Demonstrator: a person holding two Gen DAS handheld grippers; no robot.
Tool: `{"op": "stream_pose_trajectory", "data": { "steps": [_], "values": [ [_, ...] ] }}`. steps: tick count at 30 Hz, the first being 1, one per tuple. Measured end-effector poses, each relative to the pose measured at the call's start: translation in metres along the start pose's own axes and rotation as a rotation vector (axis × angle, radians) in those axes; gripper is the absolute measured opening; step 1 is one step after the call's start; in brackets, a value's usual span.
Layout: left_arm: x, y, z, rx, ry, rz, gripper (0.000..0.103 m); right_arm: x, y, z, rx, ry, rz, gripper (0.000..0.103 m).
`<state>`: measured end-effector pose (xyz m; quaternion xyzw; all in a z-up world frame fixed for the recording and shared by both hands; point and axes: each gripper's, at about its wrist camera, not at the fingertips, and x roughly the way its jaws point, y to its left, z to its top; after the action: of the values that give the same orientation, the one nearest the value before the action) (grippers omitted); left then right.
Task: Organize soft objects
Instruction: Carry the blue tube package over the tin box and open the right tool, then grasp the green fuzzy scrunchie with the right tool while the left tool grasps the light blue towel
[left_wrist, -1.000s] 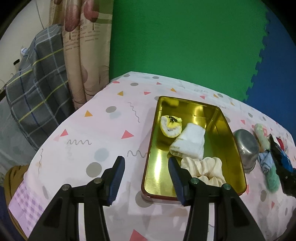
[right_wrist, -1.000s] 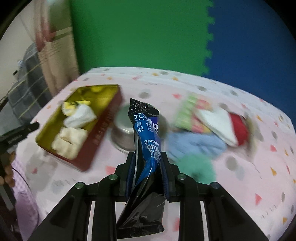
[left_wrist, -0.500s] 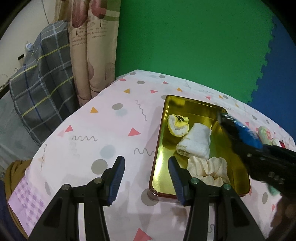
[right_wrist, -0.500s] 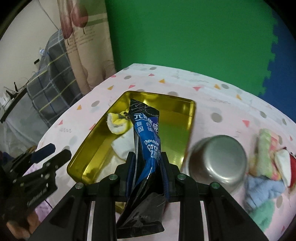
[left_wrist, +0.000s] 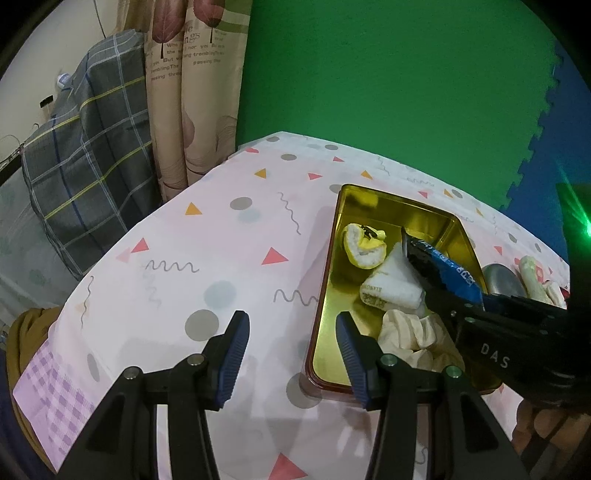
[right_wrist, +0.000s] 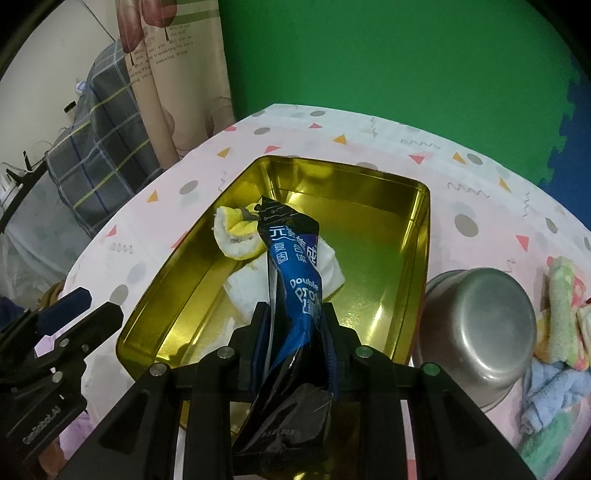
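Right gripper (right_wrist: 293, 325) has carried the blue sachet (right_wrist: 295, 273) over the tin (right_wrist: 421, 236), fingers clamping it lengthwise, pointing forward.

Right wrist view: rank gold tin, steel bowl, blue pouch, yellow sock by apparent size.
1. gold tin
2. steel bowl and blue pouch: unsure, since the pouch sits in the right claw close to the lens and looks inflated
3. yellow sock, clearly smallest

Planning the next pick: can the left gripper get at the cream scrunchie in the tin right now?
Probably not cleanly: the open left gripper is close, but the right gripper, shut on a blue packet, hangs over the cream scrunchie in the gold tin.
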<state>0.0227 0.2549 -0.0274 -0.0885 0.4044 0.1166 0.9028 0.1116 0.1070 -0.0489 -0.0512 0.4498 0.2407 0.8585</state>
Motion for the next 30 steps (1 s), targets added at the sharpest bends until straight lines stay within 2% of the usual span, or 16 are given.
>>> {"op": "stream_pose_trajectory", "data": {
  "steps": [4,9,13,20,24,30],
  "values": [
    [0.001,0.0,0.0,0.0,0.001,-0.002,0.05,-0.005,0.001,-0.001,-0.005,-0.022,0.034,0.031],
    [0.002,-0.001,-0.001,0.01,0.003,-0.001,0.05,-0.014,0.007,-0.004,-0.037,-0.04,0.023,0.034],
    [0.001,-0.002,-0.001,0.017,-0.001,0.001,0.05,-0.022,0.01,-0.01,-0.042,-0.052,0.036,0.047],
    [0.0,-0.004,-0.001,0.022,-0.006,0.007,0.05,-0.05,0.005,-0.024,-0.036,-0.092,0.043,0.048],
    [-0.001,-0.005,-0.001,0.03,-0.007,0.009,0.05,-0.072,-0.012,-0.033,-0.011,-0.123,0.015,0.05],
    [-0.003,-0.009,-0.002,0.054,-0.018,0.012,0.05,-0.097,-0.057,-0.056,0.027,-0.132,-0.106,0.051]
  ]
}}
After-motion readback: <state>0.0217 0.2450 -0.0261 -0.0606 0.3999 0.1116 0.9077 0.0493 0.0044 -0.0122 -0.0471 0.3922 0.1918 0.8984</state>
